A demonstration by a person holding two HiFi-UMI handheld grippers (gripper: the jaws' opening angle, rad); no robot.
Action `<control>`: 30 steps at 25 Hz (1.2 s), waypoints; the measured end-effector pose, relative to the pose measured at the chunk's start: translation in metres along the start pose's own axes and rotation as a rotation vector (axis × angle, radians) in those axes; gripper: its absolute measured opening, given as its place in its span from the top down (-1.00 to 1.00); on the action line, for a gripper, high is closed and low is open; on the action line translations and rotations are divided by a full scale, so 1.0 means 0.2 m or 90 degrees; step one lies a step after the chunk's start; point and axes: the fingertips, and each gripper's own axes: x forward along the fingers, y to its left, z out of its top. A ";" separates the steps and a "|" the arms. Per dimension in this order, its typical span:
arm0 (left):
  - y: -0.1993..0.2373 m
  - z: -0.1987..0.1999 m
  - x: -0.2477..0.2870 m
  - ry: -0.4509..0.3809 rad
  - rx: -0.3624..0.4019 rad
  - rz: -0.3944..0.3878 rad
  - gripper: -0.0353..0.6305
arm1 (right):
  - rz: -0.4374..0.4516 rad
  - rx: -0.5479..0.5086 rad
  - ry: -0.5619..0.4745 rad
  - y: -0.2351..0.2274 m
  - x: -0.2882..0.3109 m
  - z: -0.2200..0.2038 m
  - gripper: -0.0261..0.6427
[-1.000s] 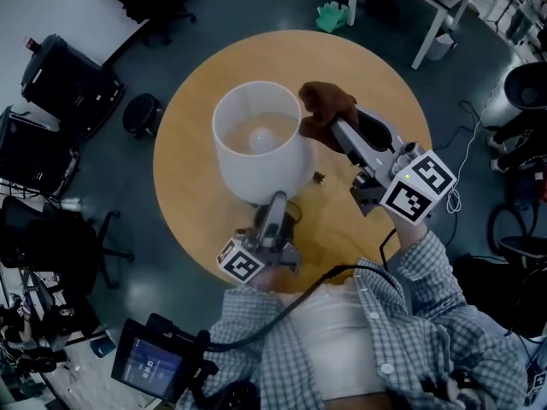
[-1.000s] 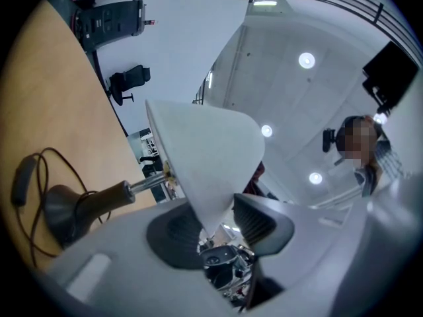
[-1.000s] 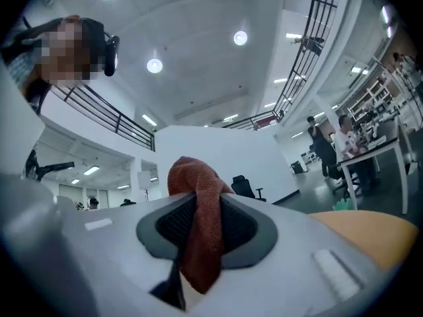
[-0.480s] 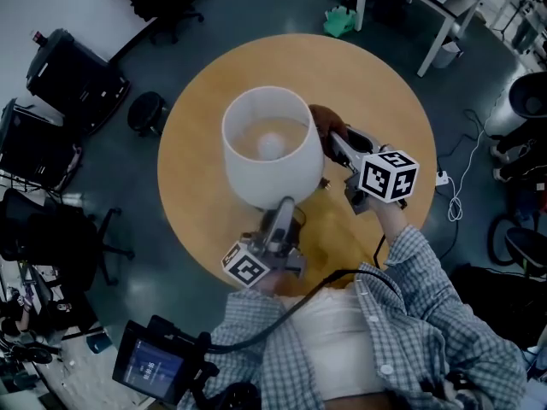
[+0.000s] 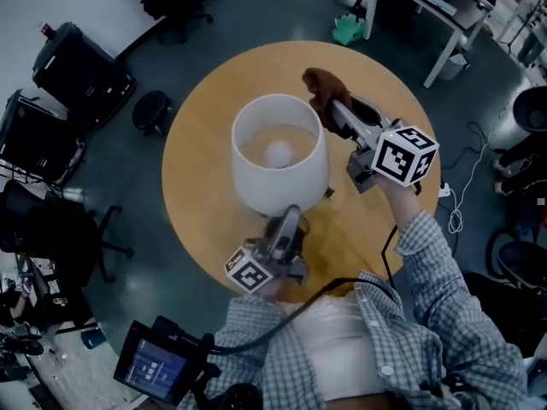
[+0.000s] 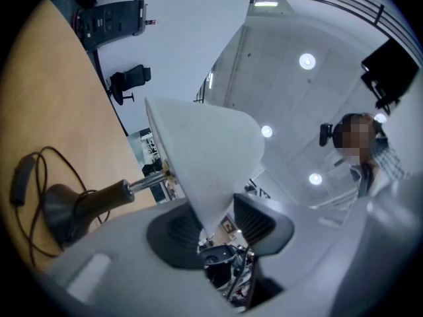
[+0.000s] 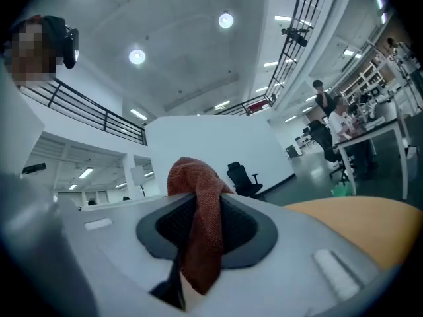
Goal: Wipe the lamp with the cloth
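Note:
The lamp stands mid-table with a wide white shade [image 5: 280,156]. In the left gripper view the shade [image 6: 205,157], the brown stem [image 6: 106,197] and the dark base [image 6: 59,213] show. My left gripper [image 5: 288,220] is shut on the shade's near lower rim, whose edge sits between its pads [image 6: 213,224]. A rust-brown cloth [image 5: 323,85] bunches at the shade's far right rim. My right gripper [image 5: 335,114] is shut on the cloth [image 7: 198,223], which hangs between its pads. Whether the cloth touches the shade I cannot tell.
The round wooden table [image 5: 376,75] has bare wood on all sides of the lamp. The lamp's cord with an inline switch [image 6: 23,177] loops by the base. Black cases [image 5: 81,62] and chairs stand on the floor at left, a white desk [image 5: 427,7] at back right.
My right gripper dipped beside the shade's right side with the cloth, then swung toward the shade's far rim. The left gripper kept its hold on the shade.

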 end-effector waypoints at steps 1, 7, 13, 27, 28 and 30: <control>0.00 0.00 0.00 -0.001 0.000 0.000 0.48 | 0.020 -0.008 -0.006 0.04 0.04 0.05 0.61; -0.01 -0.02 0.01 0.002 0.001 0.000 0.48 | 0.066 0.001 0.013 0.05 0.19 0.07 0.61; -0.01 -0.02 0.02 -0.001 -0.001 0.003 0.48 | 0.030 0.015 0.179 -0.18 0.28 -0.38 0.61; -0.04 0.00 0.02 -0.011 -0.004 0.003 0.49 | 0.267 0.048 0.142 0.14 0.50 -0.03 0.61; -0.03 0.00 0.02 -0.012 -0.003 0.003 0.49 | 0.302 0.034 0.151 0.20 0.52 0.00 0.61; -0.03 -0.01 0.03 -0.013 -0.004 0.003 0.49 | 0.346 -0.012 0.198 0.27 0.55 0.00 0.61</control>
